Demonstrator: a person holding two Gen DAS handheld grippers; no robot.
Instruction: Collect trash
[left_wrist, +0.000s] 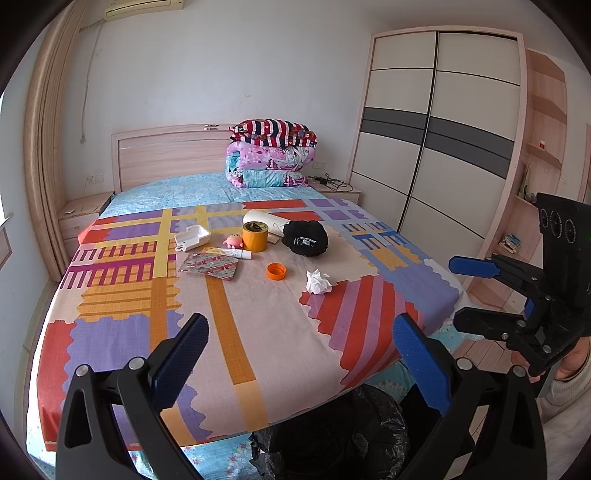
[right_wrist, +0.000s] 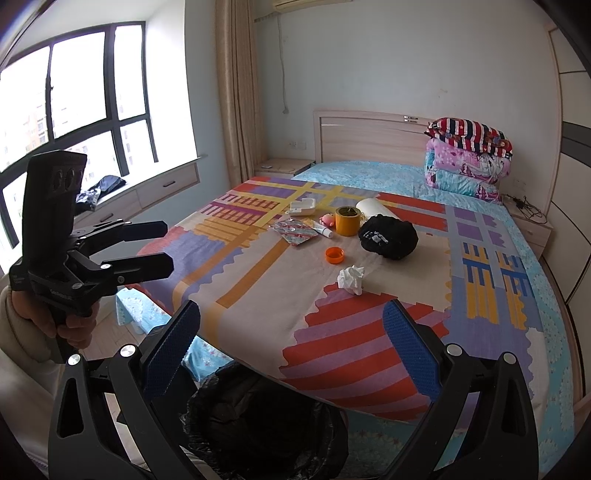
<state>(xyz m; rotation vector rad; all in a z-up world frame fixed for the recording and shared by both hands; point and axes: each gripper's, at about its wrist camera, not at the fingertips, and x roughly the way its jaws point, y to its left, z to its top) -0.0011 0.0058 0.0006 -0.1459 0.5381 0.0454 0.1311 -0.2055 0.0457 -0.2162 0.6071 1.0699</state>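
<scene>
room: bedroom, wardrobe one side, window the other
bed: patchwork cover, flat, loads of bare space up front
bin: black bag liner, at the foot of the bed
trash: crumpled white tissue mid-bed, round orange cap just beside
left gripper: jaws wide apart, empty
right gripper: same, jaws spread, empty
</scene>
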